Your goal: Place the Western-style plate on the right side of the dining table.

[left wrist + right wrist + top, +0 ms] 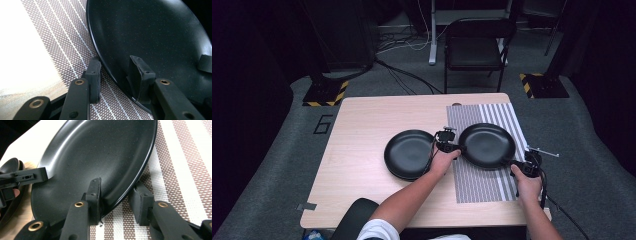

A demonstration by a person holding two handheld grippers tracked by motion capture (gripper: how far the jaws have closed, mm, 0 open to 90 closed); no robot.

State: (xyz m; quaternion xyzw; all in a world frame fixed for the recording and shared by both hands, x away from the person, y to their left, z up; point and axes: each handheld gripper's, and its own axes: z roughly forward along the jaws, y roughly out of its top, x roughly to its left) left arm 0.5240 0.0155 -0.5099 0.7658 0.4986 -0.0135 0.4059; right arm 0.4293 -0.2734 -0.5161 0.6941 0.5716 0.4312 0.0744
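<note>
Together, the left gripper (115, 75) and right gripper (117, 195) straddle opposite rims of one plate (487, 145) on the mat (484, 185); whether their fingers pinch it I cannot tell.

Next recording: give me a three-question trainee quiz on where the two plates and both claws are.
1. True or false: the left-hand black round plate and the right-hand black round plate both lie on the striped woven placemat.
2. Multiple choice: the jaws of the left claw straddle A) the right-hand plate's rim, B) the left-hand plate's rim, C) the placemat's edge.
3. Short answer: counting the left claw and the right claw, how many claws reach the right-hand plate?

Key:
1. False. The left-hand plate sits on the bare light wooden table.
2. A.
3. Two, at opposite sides of its rim.
</note>
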